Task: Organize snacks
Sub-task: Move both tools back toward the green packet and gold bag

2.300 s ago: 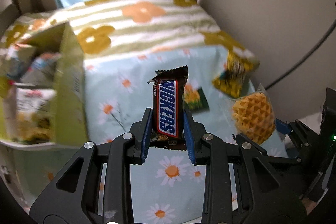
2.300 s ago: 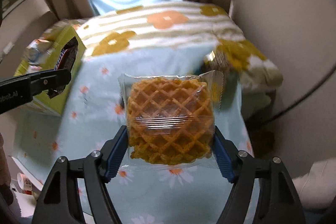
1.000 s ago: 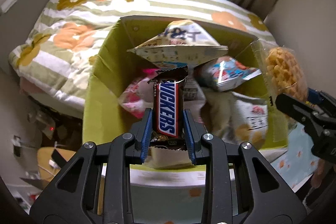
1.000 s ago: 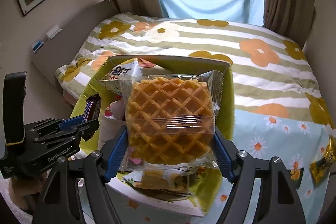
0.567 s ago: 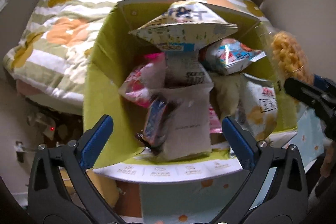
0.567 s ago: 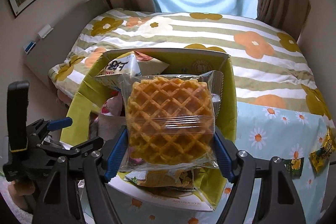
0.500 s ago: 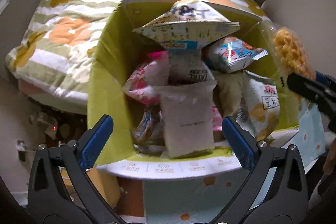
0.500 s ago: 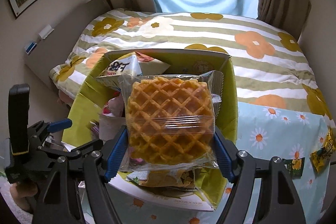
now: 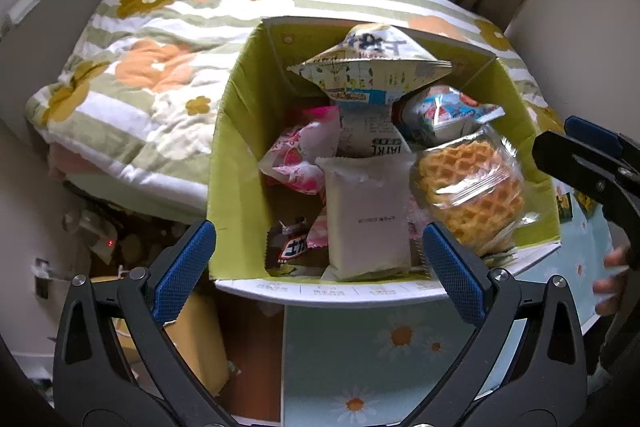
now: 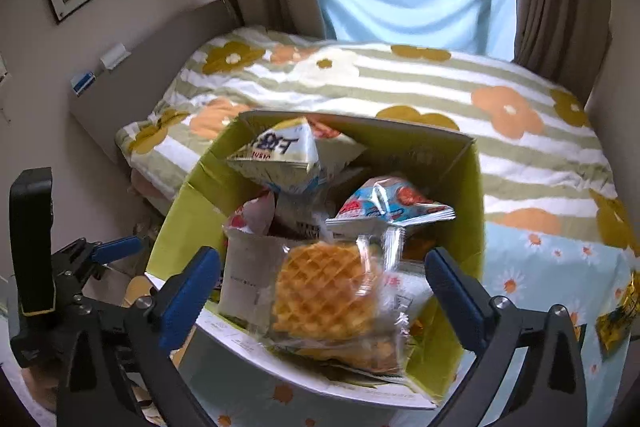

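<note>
Bedside box (image 9: 236,163) brimful, grippers agape

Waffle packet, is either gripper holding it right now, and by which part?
Nothing is held. The waffle packet lies in the green box, and the right gripper and left gripper are both open.

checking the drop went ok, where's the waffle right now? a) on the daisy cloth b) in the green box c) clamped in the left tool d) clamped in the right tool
b: the waffle lies in the green box among the other packets, and both the right tool and the left tool stand wide open with nothing between their fingers.
</note>
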`<state>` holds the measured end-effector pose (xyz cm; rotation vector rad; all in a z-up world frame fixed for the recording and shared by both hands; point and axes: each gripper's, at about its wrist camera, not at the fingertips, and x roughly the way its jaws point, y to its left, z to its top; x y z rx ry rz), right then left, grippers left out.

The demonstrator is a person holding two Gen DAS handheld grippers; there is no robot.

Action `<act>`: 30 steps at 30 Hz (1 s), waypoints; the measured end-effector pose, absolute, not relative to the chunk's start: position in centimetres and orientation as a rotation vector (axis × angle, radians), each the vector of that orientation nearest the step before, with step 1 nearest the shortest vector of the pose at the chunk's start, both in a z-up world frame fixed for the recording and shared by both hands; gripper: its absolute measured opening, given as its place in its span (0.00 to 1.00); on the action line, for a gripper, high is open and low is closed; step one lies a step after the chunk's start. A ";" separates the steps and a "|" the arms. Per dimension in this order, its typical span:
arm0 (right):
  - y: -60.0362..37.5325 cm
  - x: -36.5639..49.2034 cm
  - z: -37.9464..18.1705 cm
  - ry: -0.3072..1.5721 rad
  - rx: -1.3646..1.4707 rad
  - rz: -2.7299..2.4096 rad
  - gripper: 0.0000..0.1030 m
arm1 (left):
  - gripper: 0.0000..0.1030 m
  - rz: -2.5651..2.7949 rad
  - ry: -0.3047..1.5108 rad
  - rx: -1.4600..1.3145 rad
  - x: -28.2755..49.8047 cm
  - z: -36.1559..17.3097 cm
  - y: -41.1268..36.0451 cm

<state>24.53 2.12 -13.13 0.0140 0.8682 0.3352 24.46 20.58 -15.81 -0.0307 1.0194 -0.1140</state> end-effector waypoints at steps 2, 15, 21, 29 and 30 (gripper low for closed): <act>1.5 24.2 -13.0 0.853 0.021 0.326 0.99 | 1.00 -0.115 1.007 -0.026 24.0 -15.4 20.5; -3.5 20.1 -12.0 0.808 0.106 0.185 0.99 | 0.99 -0.248 0.940 0.031 23.2 -13.6 17.0; -8.3 18.0 -10.5 0.766 0.137 0.086 0.99 | 0.99 -0.316 0.893 0.058 22.8 -11.8 12.9; -16.6 16.1 -9.7 0.745 0.165 -0.032 0.99 | 0.99 -0.392 0.842 0.081 22.3 -10.1 4.9; -17.9 15.8 -9.6 0.744 0.170 -0.042 0.99 | 0.99 -0.405 0.841 0.089 22.3 -10.1 3.5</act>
